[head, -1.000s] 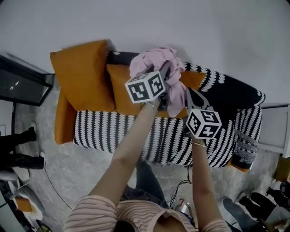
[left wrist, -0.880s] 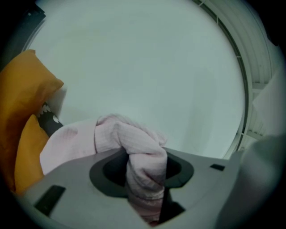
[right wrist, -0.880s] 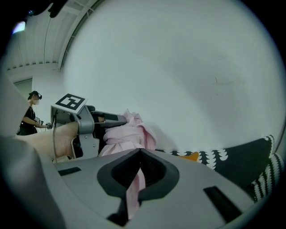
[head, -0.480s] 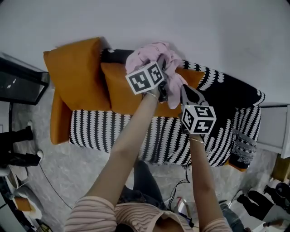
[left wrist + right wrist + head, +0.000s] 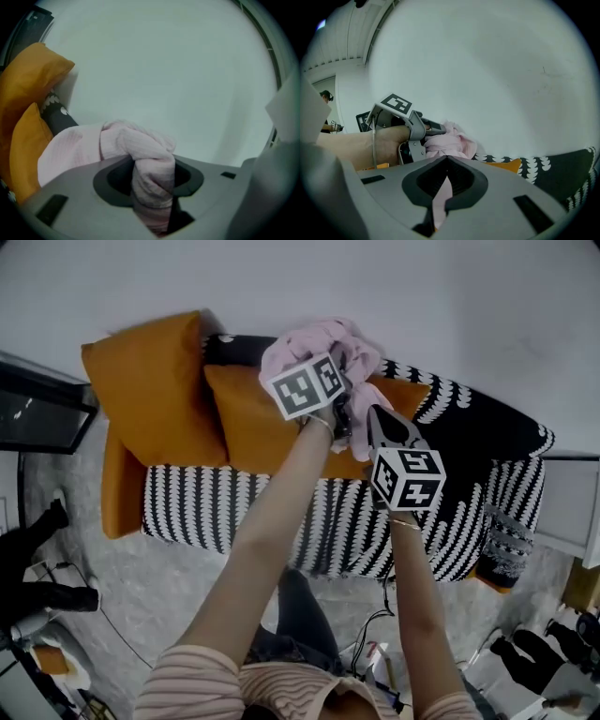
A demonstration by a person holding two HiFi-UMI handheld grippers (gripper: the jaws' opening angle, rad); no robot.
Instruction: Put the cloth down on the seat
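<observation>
The left hand-held gripper (image 5: 342,420) and the right hand-held gripper (image 5: 380,425) are reaching further in over the sofa (image 5: 216,507) than a second ago, carrying the cloth (image 5: 319,341) with them. The left one is clenching a thick bunched fold of it; the right one is pinching a thin edge. The cloth is hanging in the air above the orange cushion (image 5: 253,423), not yet on the seat. It is looking light, soft and limp, so it is likely to sag and crumple wherever unsupported; taking it by two spots along an edge is probably helping it spread.
</observation>
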